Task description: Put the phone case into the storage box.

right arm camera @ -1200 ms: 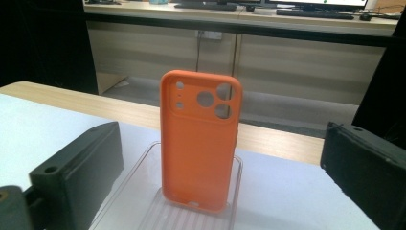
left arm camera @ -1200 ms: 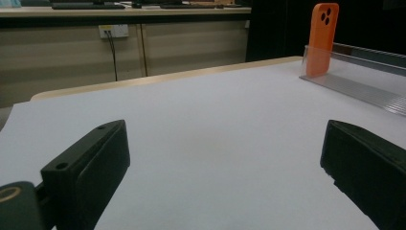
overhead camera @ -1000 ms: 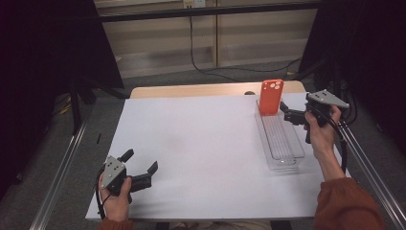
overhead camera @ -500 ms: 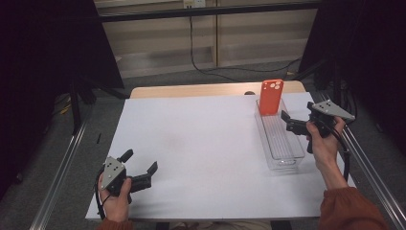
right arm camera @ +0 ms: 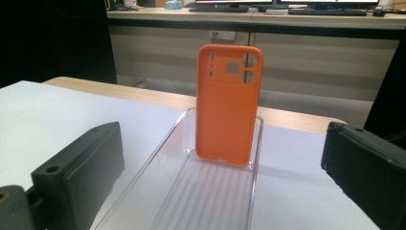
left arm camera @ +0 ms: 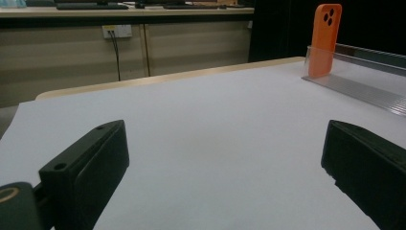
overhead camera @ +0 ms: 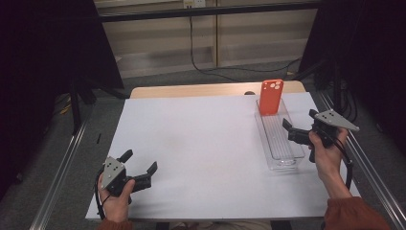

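Orange phone case [overhead camera: 271,97] upright in clear tray [overhead camera: 282,148]

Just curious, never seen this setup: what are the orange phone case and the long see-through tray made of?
The phone case looks like matte silicone or soft plastic: even orange, no glare. The tray looks like clear hard plastic, glossy: the white table shows through its ribbed floor.

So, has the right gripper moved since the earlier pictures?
Yes. The right gripper has drawn back toward the person along the clear tray, away from the orange phone case, which stands in place.
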`<state>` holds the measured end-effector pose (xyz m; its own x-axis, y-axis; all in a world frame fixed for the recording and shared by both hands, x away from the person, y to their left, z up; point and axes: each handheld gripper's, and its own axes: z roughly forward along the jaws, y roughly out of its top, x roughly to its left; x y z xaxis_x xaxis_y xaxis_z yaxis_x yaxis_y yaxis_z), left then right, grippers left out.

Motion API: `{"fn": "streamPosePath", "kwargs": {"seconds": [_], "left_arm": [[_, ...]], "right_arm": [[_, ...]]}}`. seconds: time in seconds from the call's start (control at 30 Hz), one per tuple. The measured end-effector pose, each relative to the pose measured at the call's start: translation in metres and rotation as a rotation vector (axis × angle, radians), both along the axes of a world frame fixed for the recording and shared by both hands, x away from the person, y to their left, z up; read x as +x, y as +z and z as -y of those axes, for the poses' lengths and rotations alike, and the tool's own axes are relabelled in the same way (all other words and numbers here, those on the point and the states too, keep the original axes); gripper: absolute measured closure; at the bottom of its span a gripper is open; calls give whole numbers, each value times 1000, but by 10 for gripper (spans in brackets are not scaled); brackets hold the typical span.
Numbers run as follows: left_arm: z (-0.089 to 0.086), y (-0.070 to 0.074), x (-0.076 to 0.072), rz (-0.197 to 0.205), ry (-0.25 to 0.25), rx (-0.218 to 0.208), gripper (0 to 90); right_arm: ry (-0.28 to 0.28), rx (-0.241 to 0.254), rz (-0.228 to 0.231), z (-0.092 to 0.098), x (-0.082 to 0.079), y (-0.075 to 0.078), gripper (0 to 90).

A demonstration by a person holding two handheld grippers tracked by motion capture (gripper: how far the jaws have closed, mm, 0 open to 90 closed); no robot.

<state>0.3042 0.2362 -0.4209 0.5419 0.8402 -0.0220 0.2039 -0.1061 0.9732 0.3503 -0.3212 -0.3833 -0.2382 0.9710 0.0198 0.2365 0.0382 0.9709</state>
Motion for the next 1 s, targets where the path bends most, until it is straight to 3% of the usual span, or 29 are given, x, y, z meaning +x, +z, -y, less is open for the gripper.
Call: {"fn": "streamPosePath", "kwargs": {"seconds": [0.77,1.0], "left_arm": [[0,1,-4,8,4,-2,26],[0,1,-4,8,3,-7,26]], "right_arm": [[-19,2,19,-1,-44,-16,0],[-44,24,12,0,-57,-25,0]]}}
